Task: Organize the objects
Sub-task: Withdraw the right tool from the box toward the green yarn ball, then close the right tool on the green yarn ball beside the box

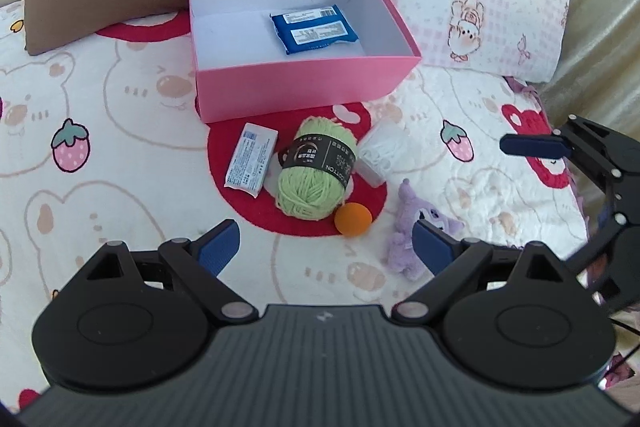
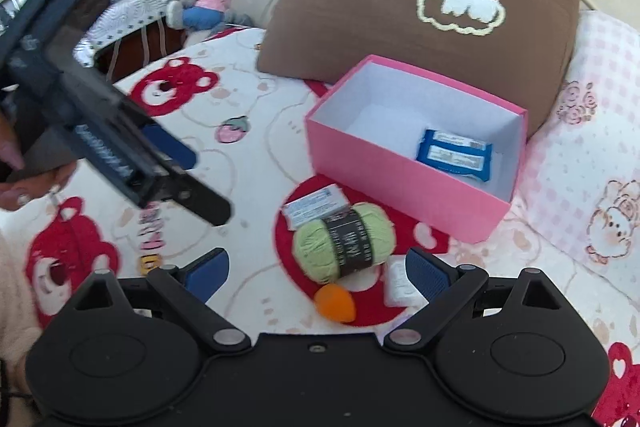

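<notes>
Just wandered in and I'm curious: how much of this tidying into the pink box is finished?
Barely begun. Done: one blue packet lies inside the pink box. In hand: nothing; the left gripper and right gripper are both open and empty, hovering over the pile. Left on the bedspread: the white packet, green yarn ball, orange ball, white container and purple plush toy.

Two wrist cameras look down over a bed: the left faces the pink box [image 1: 304,83] head-on from just behind the green yarn [image 1: 316,171]; the right, lower and nearer, angles in from the box's right corner (room visible beyond). Both share box [image 2: 404,179], yarn [image 2: 344,241] and brown pillow [image 2: 384,7].
</notes>
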Demonstrator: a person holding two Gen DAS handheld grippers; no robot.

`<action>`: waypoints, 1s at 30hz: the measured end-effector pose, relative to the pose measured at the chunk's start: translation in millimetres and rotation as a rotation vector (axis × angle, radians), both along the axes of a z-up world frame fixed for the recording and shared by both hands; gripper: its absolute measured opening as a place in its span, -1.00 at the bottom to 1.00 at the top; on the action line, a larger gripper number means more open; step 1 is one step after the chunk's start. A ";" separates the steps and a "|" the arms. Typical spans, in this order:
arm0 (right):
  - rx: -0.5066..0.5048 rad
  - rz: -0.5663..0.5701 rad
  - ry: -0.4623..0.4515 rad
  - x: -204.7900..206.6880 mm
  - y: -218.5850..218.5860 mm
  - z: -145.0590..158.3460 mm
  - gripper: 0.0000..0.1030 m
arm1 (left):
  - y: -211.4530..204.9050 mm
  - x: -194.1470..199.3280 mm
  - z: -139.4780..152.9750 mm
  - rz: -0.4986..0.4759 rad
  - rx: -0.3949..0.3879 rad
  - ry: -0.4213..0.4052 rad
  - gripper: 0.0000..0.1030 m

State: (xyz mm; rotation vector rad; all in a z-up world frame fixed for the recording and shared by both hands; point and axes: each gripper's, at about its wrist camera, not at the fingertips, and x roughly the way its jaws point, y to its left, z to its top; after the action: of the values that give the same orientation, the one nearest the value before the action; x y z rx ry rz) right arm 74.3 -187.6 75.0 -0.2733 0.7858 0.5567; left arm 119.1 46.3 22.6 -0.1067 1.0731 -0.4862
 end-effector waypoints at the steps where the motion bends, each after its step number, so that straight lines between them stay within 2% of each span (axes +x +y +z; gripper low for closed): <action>1: -0.007 0.001 -0.008 2.3 1.0 -2.9 0.88 | 1.8 0.0 -2.9 0.008 -0.002 0.001 0.82; 7: -0.007 0.060 -0.019 13.7 5.1 -15.5 0.88 | 14.4 3.6 -19.3 0.052 -0.046 0.028 0.82; 11: -0.045 0.100 -0.046 15.3 13.8 -27.0 0.88 | 17.7 5.0 -31.7 0.067 -0.055 0.040 0.82; 15: -0.057 0.116 -0.010 21.7 19.7 -42.1 0.87 | 17.3 8.4 -46.7 0.088 -0.074 0.059 0.82; 18: -0.085 0.164 0.028 23.1 30.5 -52.3 0.86 | 14.9 13.0 -59.3 0.104 -0.048 0.072 0.83; 23: -0.166 0.240 0.009 24.9 48.7 -66.5 0.87 | 16.2 20.8 -77.6 0.126 -0.054 0.094 0.88; 28: -0.156 0.237 0.055 39.6 51.2 -82.5 0.87 | 15.0 25.5 -92.2 0.139 -0.053 0.095 0.91; 30: -0.187 0.234 0.051 42.8 52.2 -90.0 0.86 | 15.1 28.4 -98.3 0.162 -0.048 0.095 0.91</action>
State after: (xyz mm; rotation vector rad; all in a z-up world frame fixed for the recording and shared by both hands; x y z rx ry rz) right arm 117.1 -135.4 -15.0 -0.5298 0.8624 0.7129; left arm 147.5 61.4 -75.7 -0.2590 1.1357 -0.3633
